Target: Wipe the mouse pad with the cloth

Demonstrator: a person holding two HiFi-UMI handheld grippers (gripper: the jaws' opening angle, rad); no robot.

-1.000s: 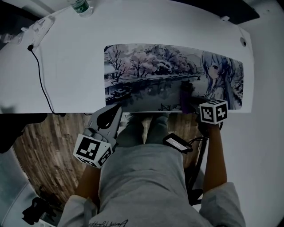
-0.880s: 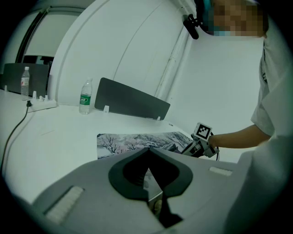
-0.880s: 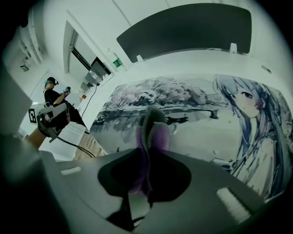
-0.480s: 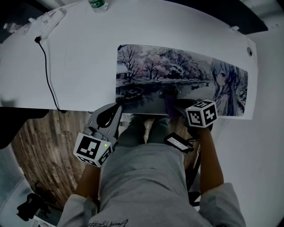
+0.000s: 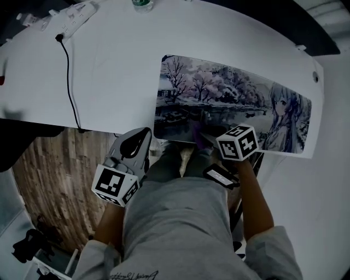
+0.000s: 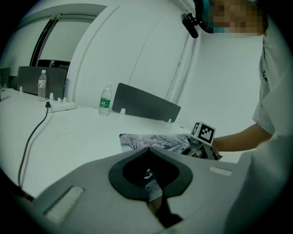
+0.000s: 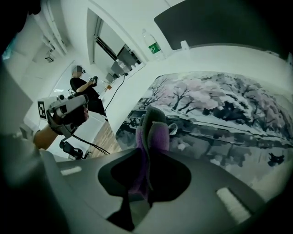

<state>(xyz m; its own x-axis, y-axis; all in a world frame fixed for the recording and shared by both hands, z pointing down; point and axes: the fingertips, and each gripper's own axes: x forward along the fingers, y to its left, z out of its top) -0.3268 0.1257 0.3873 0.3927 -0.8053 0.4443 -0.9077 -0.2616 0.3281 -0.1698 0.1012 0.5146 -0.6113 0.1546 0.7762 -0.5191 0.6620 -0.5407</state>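
Two hand-held grippers, one working. The right gripper has its jaws clamped on a folded purple cloth, pressed to the long printed mouse pad at the pad's near edge, toward its left end. The pad (snowy trees at left, a drawn figure at right) lies flat on the right half of the white desk, close to the desk's near edge.

Wiping appears under way, but no streak or clean patch shows how much has been covered. Judging by the cloth's place, the far strip and the right end remain to be reached.

The left gripper hangs off the desk, just below its near edge and left of the pad, jaws closed together with nothing between them.

Nothing rests on the pad, so the path looks open. A thin black cable runs across the desk's left half, well apart from the pad. A clear plastic bottle with a green label stands at the far edge, beside a dark upright divider panel.
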